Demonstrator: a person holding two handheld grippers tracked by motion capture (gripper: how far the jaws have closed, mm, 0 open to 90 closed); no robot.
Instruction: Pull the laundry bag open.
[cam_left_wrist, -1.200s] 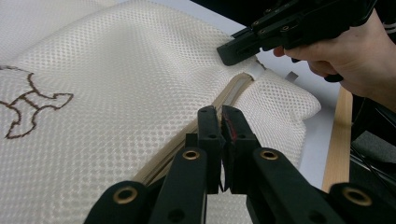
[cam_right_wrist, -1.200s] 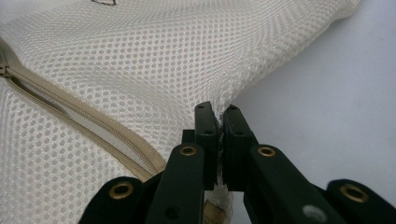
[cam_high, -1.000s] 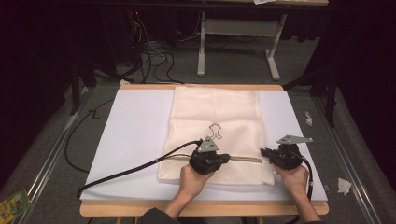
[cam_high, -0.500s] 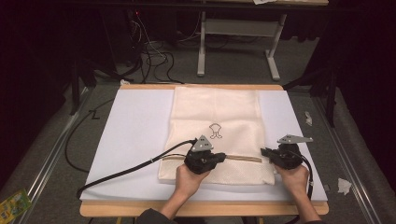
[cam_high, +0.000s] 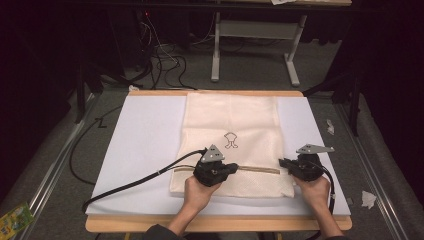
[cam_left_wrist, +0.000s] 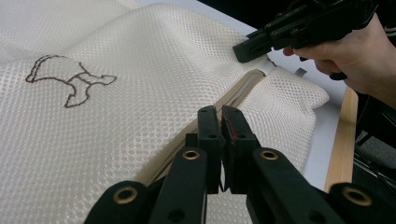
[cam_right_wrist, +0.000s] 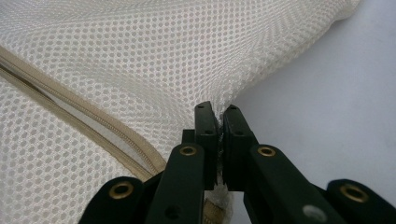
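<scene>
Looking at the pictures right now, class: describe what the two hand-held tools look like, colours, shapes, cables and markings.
Both are black. The left claw and right claw each carry a grey three-cornered plate on top and trail a black cable. Up close, each has two flat black jaws on arms with brass-ringed holes; the left's inner face shows a red streak. A dark sleeve shows.

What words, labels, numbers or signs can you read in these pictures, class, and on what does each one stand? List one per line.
No readable words or numbers.
Mesh bag: a brown outlined emblem with no letters, a figure and not text.
Green packet on the floor at lower left: it carries print, too small and blurred to read.
Grippers: no lettering to be seen on them.
</scene>
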